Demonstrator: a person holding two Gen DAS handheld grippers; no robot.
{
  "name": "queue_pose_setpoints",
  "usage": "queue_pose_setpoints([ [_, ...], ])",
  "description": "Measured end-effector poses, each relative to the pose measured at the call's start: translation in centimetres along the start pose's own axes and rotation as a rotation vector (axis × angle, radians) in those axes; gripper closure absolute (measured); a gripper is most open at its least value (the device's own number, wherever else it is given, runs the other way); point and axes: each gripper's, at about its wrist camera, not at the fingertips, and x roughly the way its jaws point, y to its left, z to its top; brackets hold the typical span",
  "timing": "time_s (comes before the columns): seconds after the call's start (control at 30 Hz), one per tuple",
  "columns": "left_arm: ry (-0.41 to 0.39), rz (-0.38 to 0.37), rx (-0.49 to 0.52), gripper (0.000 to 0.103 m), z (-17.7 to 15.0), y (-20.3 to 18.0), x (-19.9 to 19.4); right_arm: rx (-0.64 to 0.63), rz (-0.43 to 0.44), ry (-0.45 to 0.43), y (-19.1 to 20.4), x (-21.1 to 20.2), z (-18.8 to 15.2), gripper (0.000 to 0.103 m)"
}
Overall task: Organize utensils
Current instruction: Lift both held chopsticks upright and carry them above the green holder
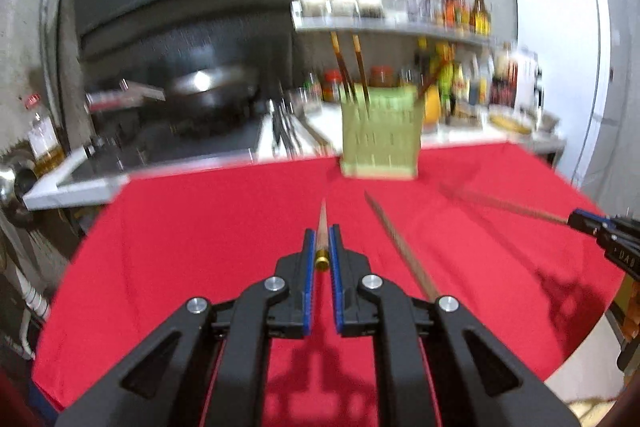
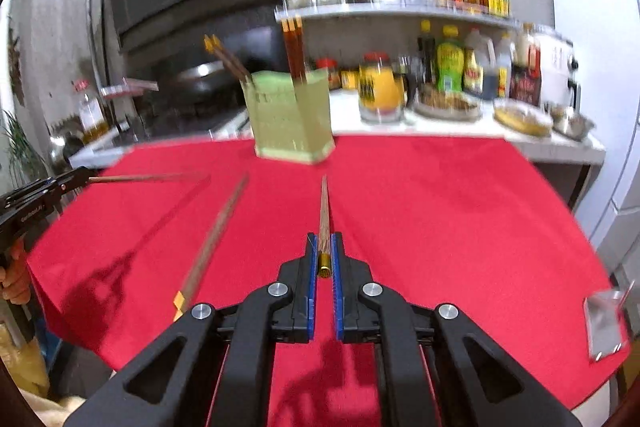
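Observation:
My left gripper [image 1: 322,239] is shut on a brown chopstick [image 1: 322,223] with a gold cap, its tip pointing ahead above the red cloth. My right gripper [image 2: 325,247] is shut on a second chopstick [image 2: 323,211] the same way. Each gripper shows at the edge of the other view, the right gripper [image 1: 576,221] and the left gripper [image 2: 86,181], each with its stick held out. A third chopstick [image 1: 400,247] [image 2: 212,239] lies loose on the cloth between them. A pale green utensil holder [image 1: 380,135] [image 2: 292,119] stands at the cloth's far edge with several chopsticks upright in it.
The table carries a red cloth [image 1: 200,227] [image 2: 440,207]. Behind it runs a white counter [image 2: 460,127] with bottles, jars and dishes, and a shelf of sauces above. A dark wok [image 1: 208,95] and stove sit at the back left. A hand [image 2: 16,279] grips the left tool.

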Motion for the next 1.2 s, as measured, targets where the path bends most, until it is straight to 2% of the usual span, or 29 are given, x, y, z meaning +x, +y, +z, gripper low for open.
queue_pose_setpoints([
  [0.13,-0.109,-0.008,-0.016,0.096,2.7,0.5,-2.4,-0.01,0.028,-0.083,0.5,-1.8,3.3,0.096],
  [0.27,-0.174,-0.02,-0.036,0.096,4.5,0.9,-3.9,-0.019,0.057,-0.146,0.9,-3.3,6.4,0.096],
  [0.53,-0.213,-0.042,-0.053,0.096,5.9,1.3,-4.4,-0.067,0.046,-0.196,1.4,-3.9,10.7,0.096],
  [0.8,-0.208,-0.026,-0.044,0.096,5.7,1.5,-3.7,-0.08,0.046,-0.182,1.9,-1.9,12.0,0.096],
  [0.9,-0.188,-0.026,-0.034,0.096,5.5,1.5,-3.1,-0.094,0.016,-0.172,2.1,-0.7,11.8,0.095],
  [0.97,-0.115,-0.065,-0.041,0.096,5.1,1.4,-1.5,-0.121,-0.017,-0.17,2.5,0.0,11.3,0.095],
  [1.03,-0.061,-0.071,-0.041,0.096,4.4,1.1,0.0,-0.123,-0.022,-0.157,2.5,0.5,10.8,0.095],
  [1.2,0.021,-0.076,-0.043,0.096,2.8,0.8,2.5,-0.11,0.007,-0.026,2.4,4.3,8.8,0.096],
])
